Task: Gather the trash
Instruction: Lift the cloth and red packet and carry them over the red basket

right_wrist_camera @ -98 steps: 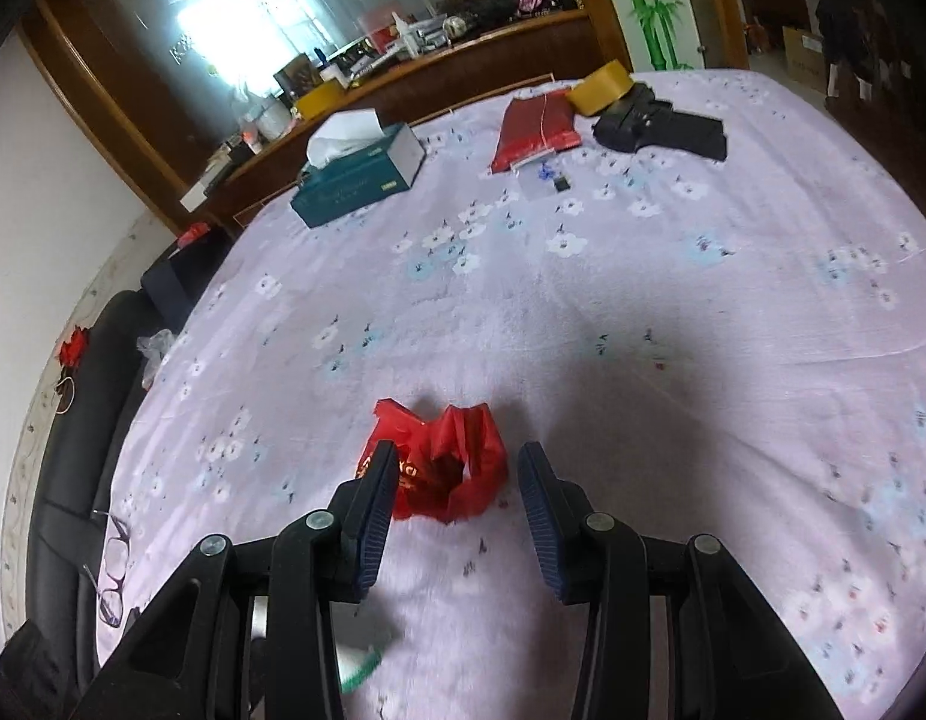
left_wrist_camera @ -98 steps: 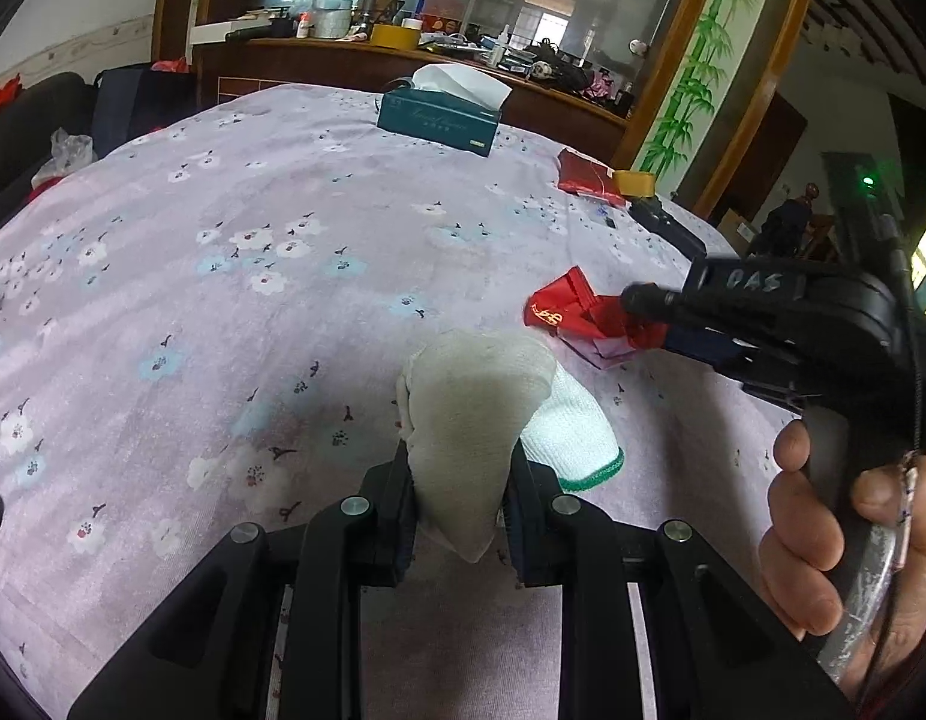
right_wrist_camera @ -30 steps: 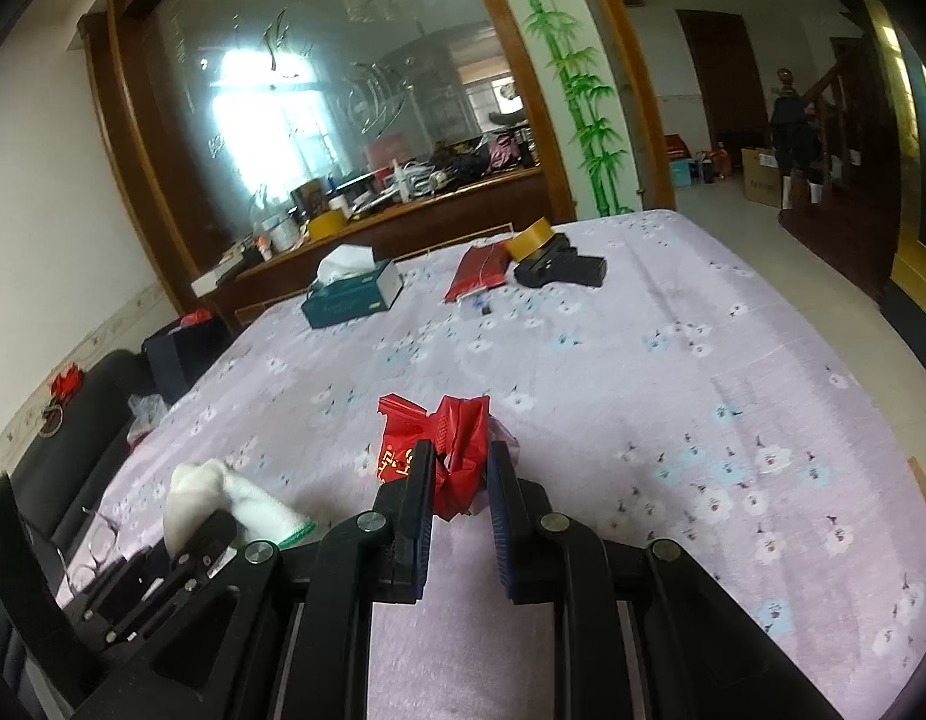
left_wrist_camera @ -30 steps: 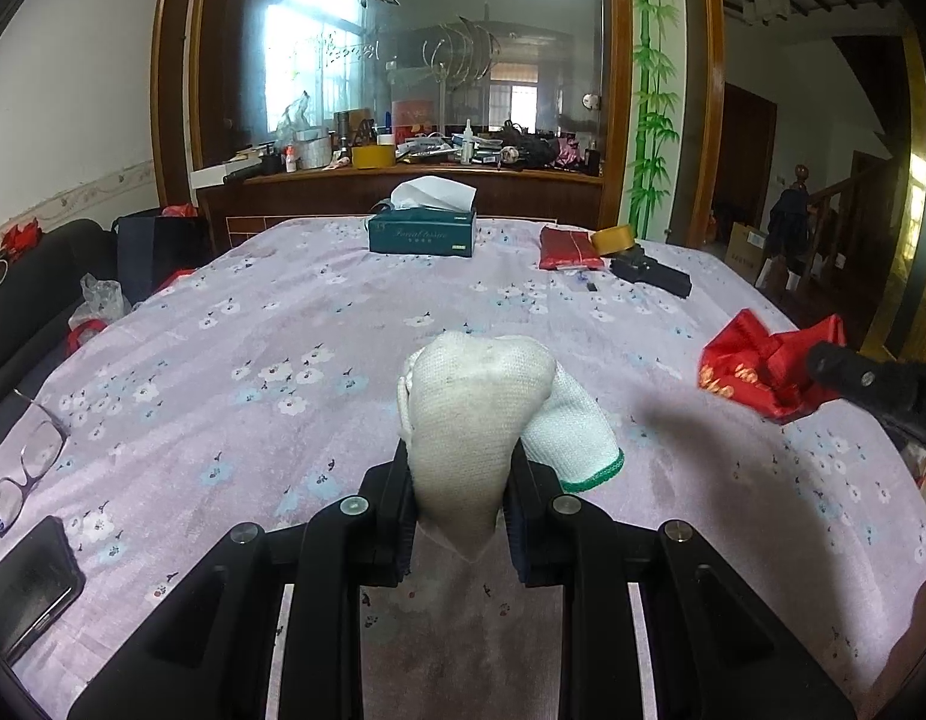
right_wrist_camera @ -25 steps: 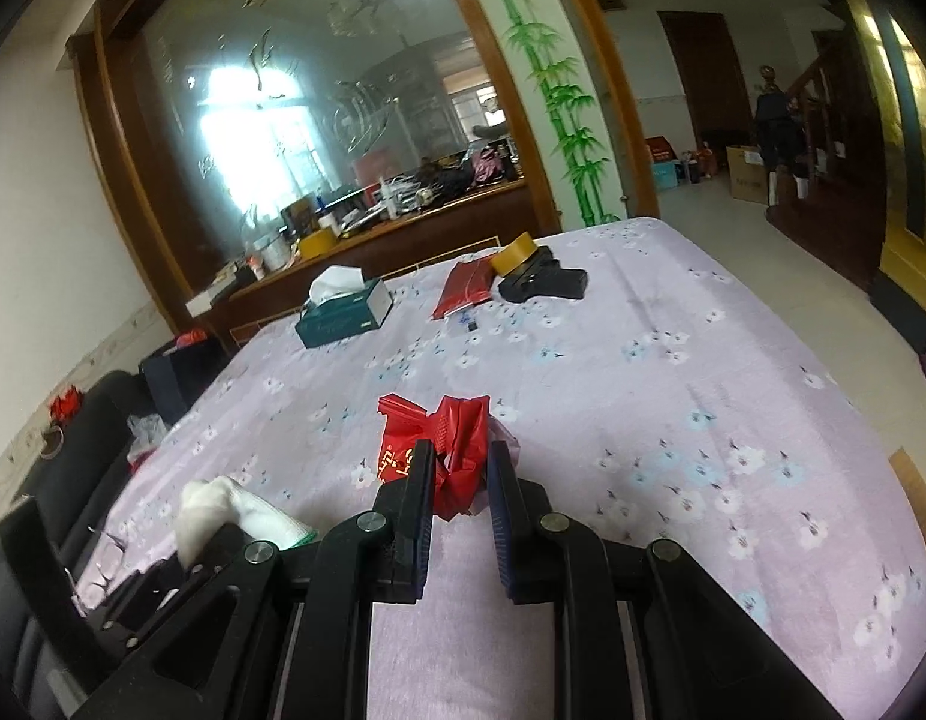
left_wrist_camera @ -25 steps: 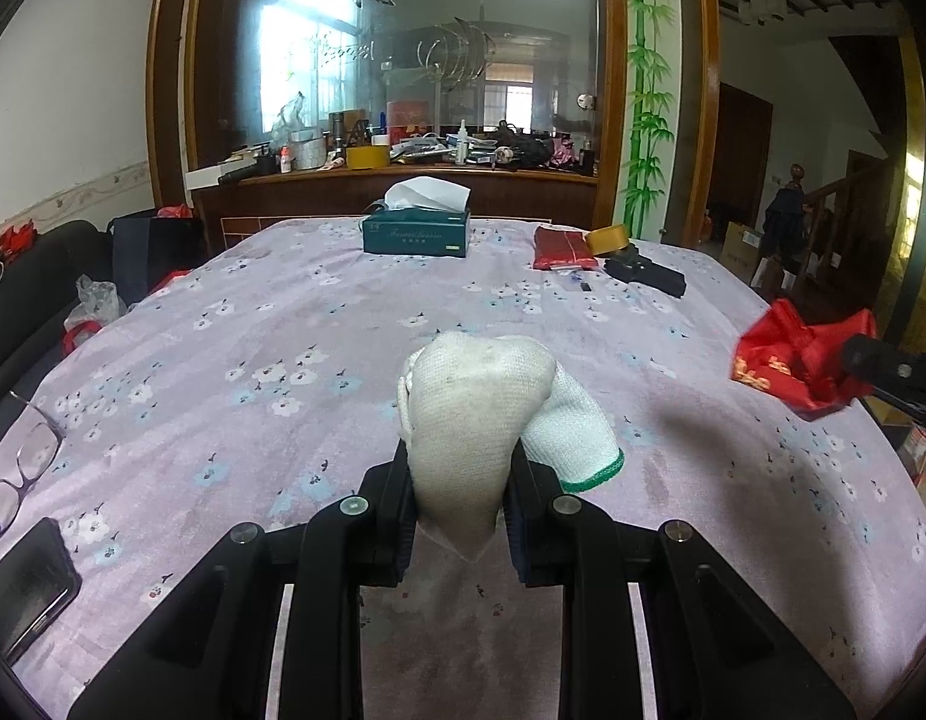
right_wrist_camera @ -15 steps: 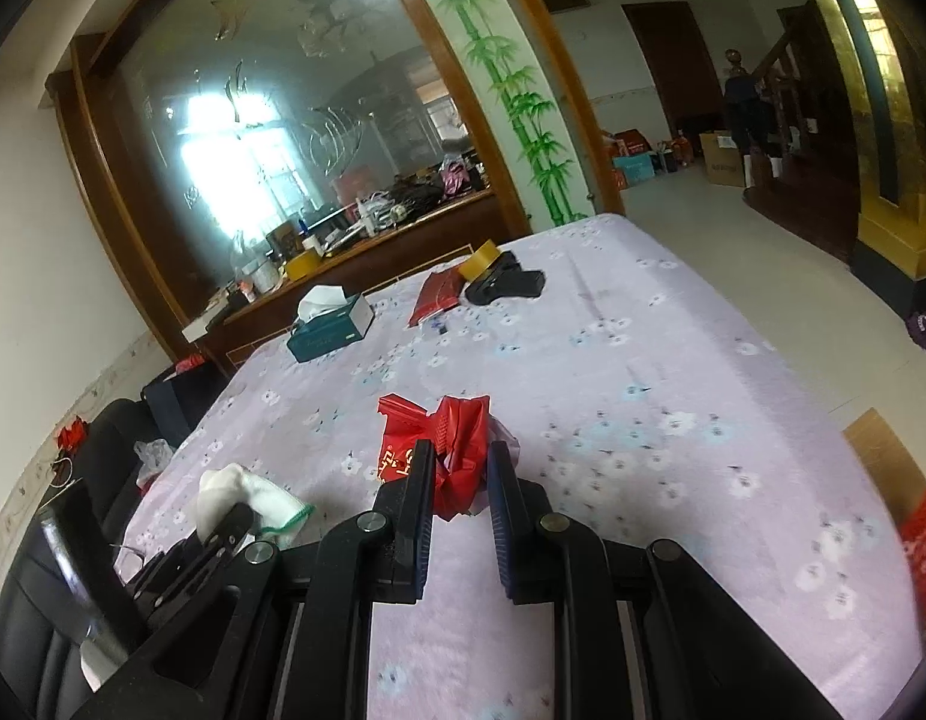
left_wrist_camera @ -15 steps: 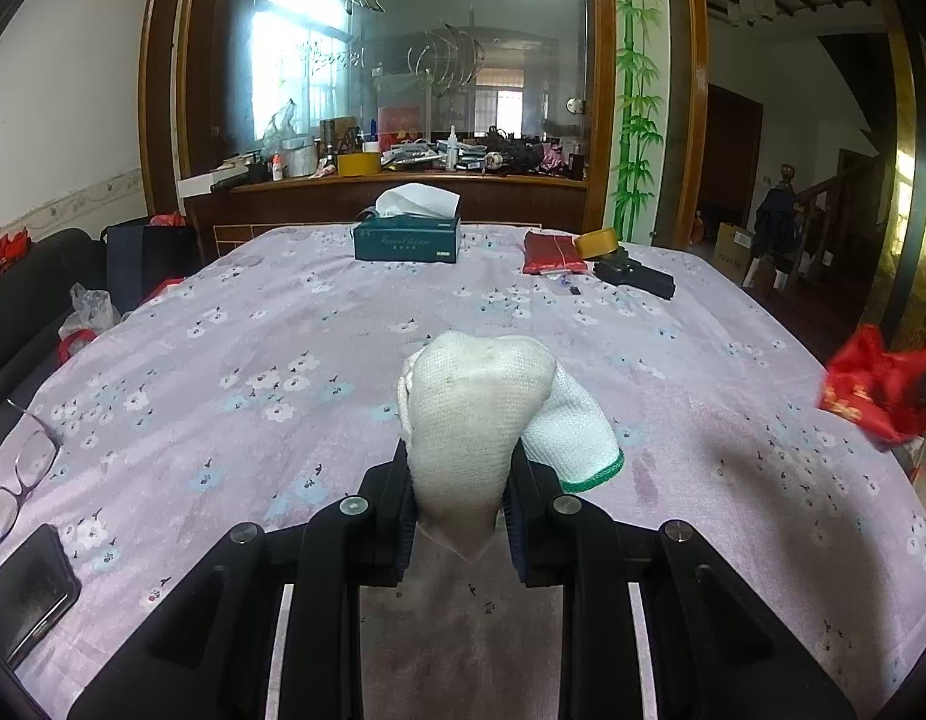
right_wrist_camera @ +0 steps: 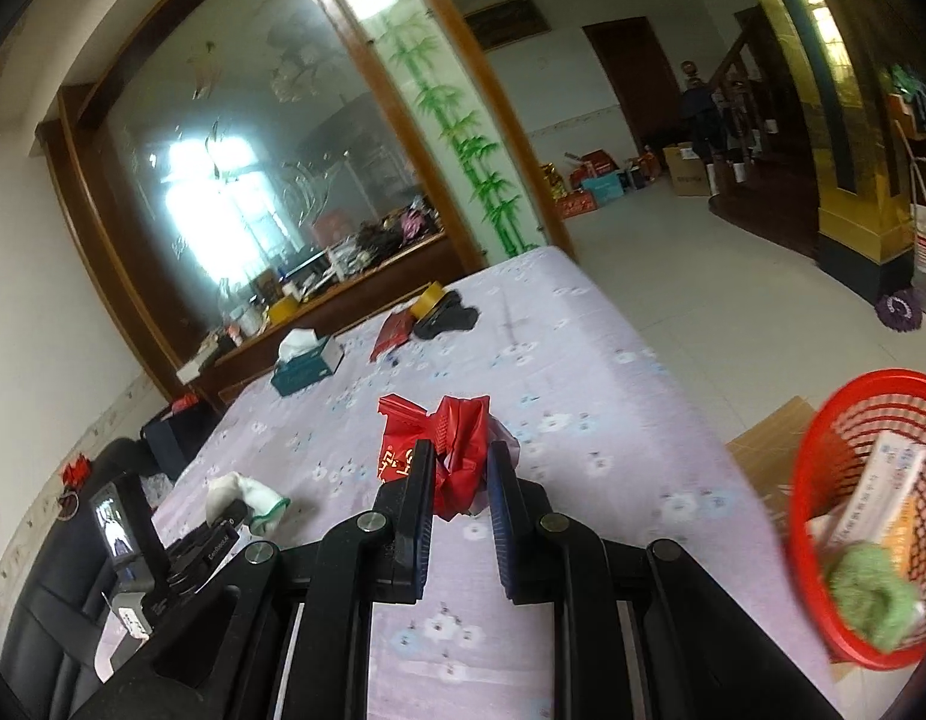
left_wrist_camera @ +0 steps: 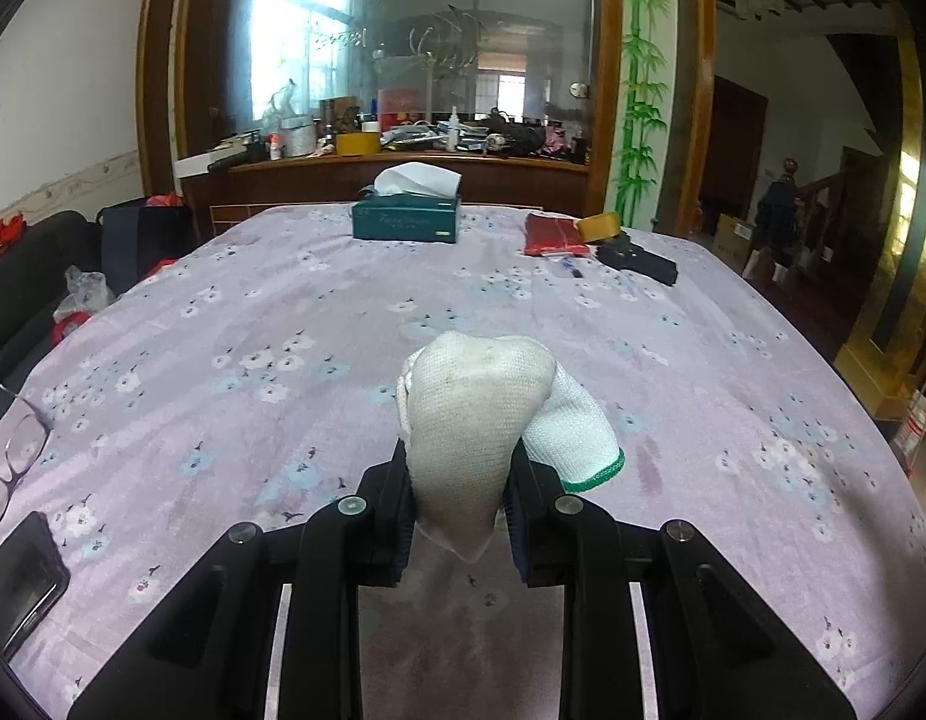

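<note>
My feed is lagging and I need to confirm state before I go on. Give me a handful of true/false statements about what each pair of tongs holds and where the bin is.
1. The left tongs are shut on a white glove. True.
2. The right tongs are open with nothing in them. False: they are shut on a crumpled red wrapper.
3. A red mesh basket shows at the right edge of the right wrist view, with items already in it. True.
4. The red wrapper is already inside the basket. False: it is between the right tongs, left of the basket in that view.
5. The tissue box sits at the table's near edge. False: it sits at the far end.
</note>
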The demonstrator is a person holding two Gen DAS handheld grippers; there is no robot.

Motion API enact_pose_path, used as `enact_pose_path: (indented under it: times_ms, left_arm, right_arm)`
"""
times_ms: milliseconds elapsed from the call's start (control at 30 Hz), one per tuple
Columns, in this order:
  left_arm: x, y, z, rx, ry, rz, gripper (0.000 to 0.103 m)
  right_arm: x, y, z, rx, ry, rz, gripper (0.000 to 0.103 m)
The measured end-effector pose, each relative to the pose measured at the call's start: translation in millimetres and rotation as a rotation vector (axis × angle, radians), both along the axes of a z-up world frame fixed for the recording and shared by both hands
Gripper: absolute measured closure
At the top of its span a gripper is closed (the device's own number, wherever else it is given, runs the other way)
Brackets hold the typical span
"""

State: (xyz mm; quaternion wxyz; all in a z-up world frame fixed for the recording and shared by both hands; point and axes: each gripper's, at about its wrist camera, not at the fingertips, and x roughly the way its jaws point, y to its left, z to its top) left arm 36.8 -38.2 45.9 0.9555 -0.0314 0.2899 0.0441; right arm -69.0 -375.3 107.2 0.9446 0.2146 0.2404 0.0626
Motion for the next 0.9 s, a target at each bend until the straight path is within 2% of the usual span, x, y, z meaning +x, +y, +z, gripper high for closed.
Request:
enact_pose_path:
  times_ms: [267, 467, 600, 900]
  left_arm:
    - [-12.0, -11.1, 20.2, 0.004, -0.014, -0.021, 0.079]
    - [-36.0, -41.7, 38.8, 0.006, -0.039, -0.095, 0.079]
    - [-54.5, -77.5, 47.7, 0.02, -0.051, -0.177, 0.079]
    - [-84.5, -164.1, 63.0, -0.001, -0.059, -0.371, 0.079]
  right_arm:
    - [-36.1, -43.0, 7.1, 0.026, -0.028, -0.061, 0.084]
    - [-57.8, -69.4, 6.7, 0.053, -0.038, -0.104, 0.084]
    - [-70.2, -86.0, 5.5, 0.069, -0.043, -0.131, 0.084]
    - [-108.2, -138.5, 5.3, 0.109, -0.071, -0.234, 0.084]
